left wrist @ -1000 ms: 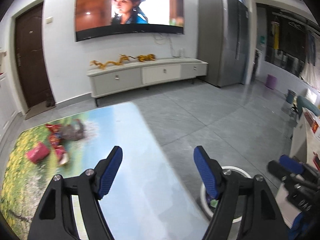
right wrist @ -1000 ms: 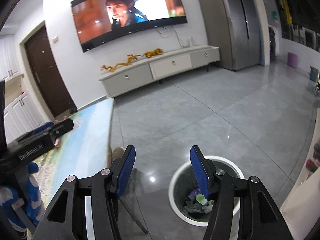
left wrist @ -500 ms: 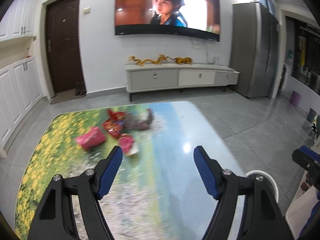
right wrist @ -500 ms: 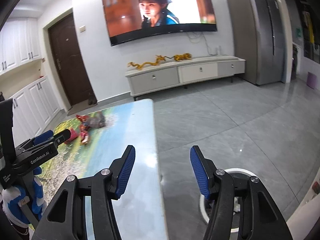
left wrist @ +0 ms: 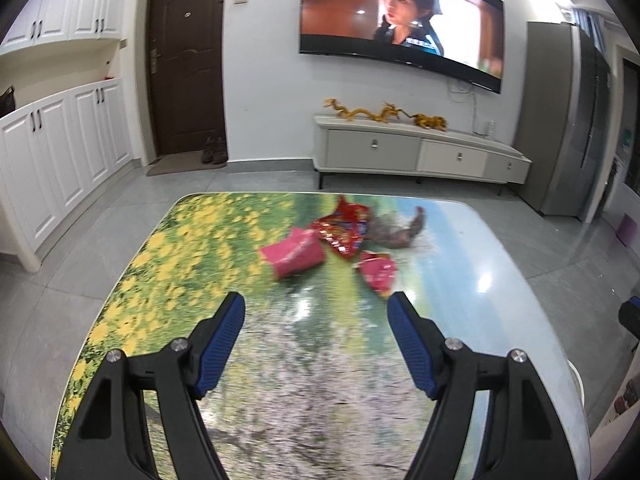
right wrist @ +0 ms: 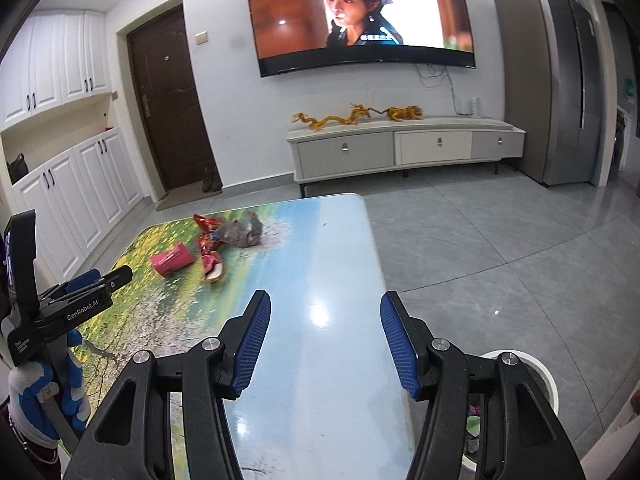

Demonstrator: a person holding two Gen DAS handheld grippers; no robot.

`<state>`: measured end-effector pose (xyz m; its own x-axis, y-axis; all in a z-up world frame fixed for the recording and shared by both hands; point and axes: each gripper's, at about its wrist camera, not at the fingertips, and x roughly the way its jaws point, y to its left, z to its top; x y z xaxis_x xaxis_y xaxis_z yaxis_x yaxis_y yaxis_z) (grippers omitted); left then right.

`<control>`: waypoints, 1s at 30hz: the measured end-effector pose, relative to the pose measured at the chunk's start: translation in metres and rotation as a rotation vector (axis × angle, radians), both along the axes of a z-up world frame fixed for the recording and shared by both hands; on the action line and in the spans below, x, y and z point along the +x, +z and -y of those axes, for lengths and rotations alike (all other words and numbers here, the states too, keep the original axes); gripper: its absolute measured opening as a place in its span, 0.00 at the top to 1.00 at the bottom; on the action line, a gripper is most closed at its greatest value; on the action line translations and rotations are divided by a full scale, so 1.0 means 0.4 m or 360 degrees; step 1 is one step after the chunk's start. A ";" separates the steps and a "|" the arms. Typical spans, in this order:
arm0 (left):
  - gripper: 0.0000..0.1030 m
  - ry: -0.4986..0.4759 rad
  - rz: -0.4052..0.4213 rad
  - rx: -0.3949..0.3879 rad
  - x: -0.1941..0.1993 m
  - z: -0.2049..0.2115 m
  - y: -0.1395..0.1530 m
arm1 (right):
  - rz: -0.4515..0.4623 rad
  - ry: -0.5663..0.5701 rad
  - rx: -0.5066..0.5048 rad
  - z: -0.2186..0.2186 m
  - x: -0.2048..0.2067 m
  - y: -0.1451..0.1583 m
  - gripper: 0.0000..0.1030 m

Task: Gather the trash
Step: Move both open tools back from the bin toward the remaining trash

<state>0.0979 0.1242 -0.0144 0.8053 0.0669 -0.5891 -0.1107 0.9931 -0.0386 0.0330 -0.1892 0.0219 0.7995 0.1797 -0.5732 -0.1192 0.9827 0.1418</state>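
Trash lies at the far end of the flower-print table (left wrist: 168, 280): a pink crumpled packet (left wrist: 294, 254), a red snack wrapper (left wrist: 344, 230), a small red wrapper (left wrist: 378, 272) and a grey crumpled bag (left wrist: 394, 230). My left gripper (left wrist: 315, 316) is open and empty above the table, short of the pink packet. My right gripper (right wrist: 325, 308) hovers open and empty over the table's right side, with the pink packet (right wrist: 172, 258), the wrappers (right wrist: 210, 258) and the grey bag (right wrist: 240, 234) far ahead to its left. The left gripper (right wrist: 106, 276) shows at that view's left edge.
A white-rimmed bin (right wrist: 536, 372) holding some trash stands on the floor beside the table's near right corner. Grey tiled floor (right wrist: 500, 240) spreads to the right. A TV cabinet (right wrist: 400, 148), a fridge (right wrist: 560, 80), a brown door (left wrist: 186, 60) and white cupboards (left wrist: 60, 152) line the walls.
Both views have swung left, away from the bin and floor and onto the table. The trash pile now sits ahead of the left gripper. Both grippers stayed open and empty.
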 end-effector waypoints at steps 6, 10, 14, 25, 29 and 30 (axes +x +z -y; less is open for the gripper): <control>0.30 0.0055 -0.0023 -0.0014 0.012 -0.058 -0.023 | -0.0018 0.0046 -0.0014 -0.056 0.027 -0.006 0.45; 0.30 0.0073 -0.0047 -0.0029 0.023 -0.083 -0.040 | -0.0037 0.0067 -0.0017 -0.085 0.045 -0.015 0.45; 0.30 0.0082 -0.0066 -0.0037 0.034 -0.101 -0.052 | -0.0057 0.0089 -0.0019 -0.104 0.063 -0.025 0.45; 0.30 0.0115 -0.0099 -0.0035 0.068 -0.129 -0.070 | -0.0101 0.0127 -0.0021 -0.143 0.115 -0.056 0.45; 0.30 0.0144 -0.0122 -0.0025 0.079 -0.141 -0.080 | -0.0120 0.0155 -0.0030 -0.162 0.129 -0.069 0.45; 0.30 0.0149 -0.0126 -0.0024 0.081 -0.144 -0.083 | -0.0124 0.0161 -0.0032 -0.167 0.133 -0.072 0.45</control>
<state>0.1305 0.1818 -0.0475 0.7468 0.1305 -0.6521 -0.2064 0.9776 -0.0406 0.0860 -0.1224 -0.0070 0.7308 0.2450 -0.6372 -0.2074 0.9689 0.1346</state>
